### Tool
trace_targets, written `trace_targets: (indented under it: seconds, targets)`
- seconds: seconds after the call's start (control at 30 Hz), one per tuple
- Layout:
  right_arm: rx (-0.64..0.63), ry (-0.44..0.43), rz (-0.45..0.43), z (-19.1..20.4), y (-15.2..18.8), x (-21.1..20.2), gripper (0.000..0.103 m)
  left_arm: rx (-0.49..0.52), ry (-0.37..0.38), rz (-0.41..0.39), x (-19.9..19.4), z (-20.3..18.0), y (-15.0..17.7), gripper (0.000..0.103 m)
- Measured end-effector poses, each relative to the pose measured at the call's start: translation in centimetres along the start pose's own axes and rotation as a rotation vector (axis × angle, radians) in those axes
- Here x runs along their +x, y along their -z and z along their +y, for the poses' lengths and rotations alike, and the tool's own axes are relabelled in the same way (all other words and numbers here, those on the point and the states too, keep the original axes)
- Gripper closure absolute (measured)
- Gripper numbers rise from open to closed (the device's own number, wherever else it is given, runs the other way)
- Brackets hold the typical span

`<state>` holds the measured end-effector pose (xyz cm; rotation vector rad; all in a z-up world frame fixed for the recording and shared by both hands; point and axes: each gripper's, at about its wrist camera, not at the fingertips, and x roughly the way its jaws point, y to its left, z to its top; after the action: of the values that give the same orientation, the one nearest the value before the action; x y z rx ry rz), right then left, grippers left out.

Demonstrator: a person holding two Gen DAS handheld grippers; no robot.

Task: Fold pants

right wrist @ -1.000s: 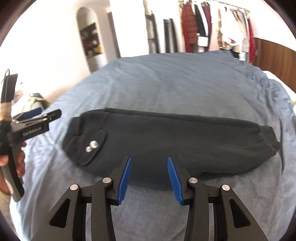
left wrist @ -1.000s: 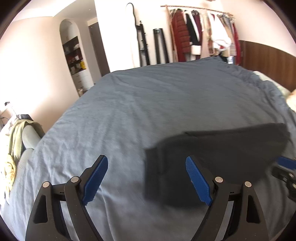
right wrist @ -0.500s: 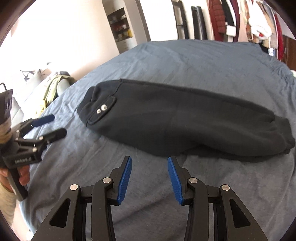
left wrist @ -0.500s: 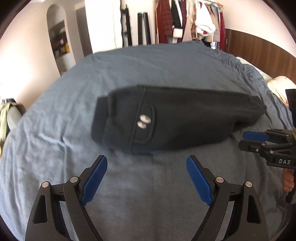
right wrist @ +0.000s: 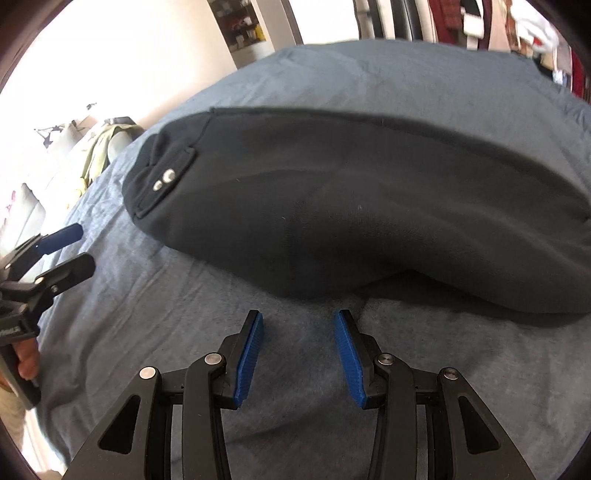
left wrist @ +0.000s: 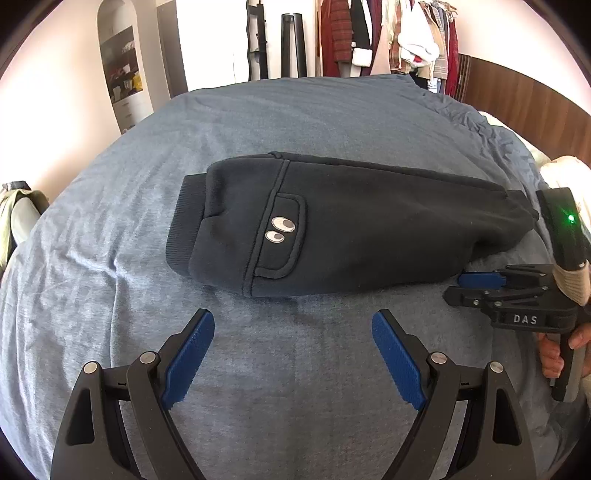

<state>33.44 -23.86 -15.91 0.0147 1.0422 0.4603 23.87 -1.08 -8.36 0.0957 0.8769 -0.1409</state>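
Dark navy pants (left wrist: 351,229) lie folded lengthwise on the blue bedspread (left wrist: 295,110), waistband to the left, cuffs to the right, a back pocket with two eye-shaped patches (left wrist: 279,229) facing up. My left gripper (left wrist: 293,325) hovers open over the bedspread just short of the waist end, nothing between its fingers. In the right wrist view the pants (right wrist: 351,206) fill the middle. My right gripper (right wrist: 299,325) stands partly open just before their near edge, its pads apart from the cloth. Each gripper appears in the other's view: the right gripper (left wrist: 480,284), the left gripper (right wrist: 62,243).
A clothes rack (left wrist: 388,33) with hanging garments and a shelf niche (left wrist: 122,70) stand behind the bed. The wooden headboard (left wrist: 517,99) rises at the right. A chair with green cloth (right wrist: 99,147) sits off the bed's left side. A person's hand (left wrist: 557,350) holds the right tool.
Both grippers came down and nearer to the pants. The left view swung over the waist end; the right view closed in on the near edge. Neither jaw opening changed.
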Motion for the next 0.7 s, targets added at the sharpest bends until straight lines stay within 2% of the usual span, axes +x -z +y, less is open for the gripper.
trace_targets:
  seconds: [0.13, 0.33, 0.43, 0.57, 0.7]
  targets:
    - [0.011, -0.02, 0.002, -0.4, -0.9, 0.5, 0.061, 0.007, 0.005, -0.004, -0.1, -0.1, 0.0, 0.015]
    - [-0.07, 0.03, -0.083, 1.1, -2.3, -1.9, 0.061, -0.007, 0.0, -0.011, -0.5, 0.3, 0.1, 0.015]
    - [-0.095, 0.038, -0.085, 1.3, -2.7, -1.8, 0.061, -0.009, -0.002, -0.01, -0.6, 0.4, 0.2, 0.015]
    - [-0.162, 0.042, -0.099, 2.1, -3.2, -1.5, 0.046, 0.006, -0.021, -0.017, -0.9, 0.3, 0.4, 0.015]
    - [-0.175, 0.052, -0.123, 2.3, -3.9, -1.8, 0.044, -0.011, -0.017, -0.012, -0.8, 0.6, 0.4, 0.015]
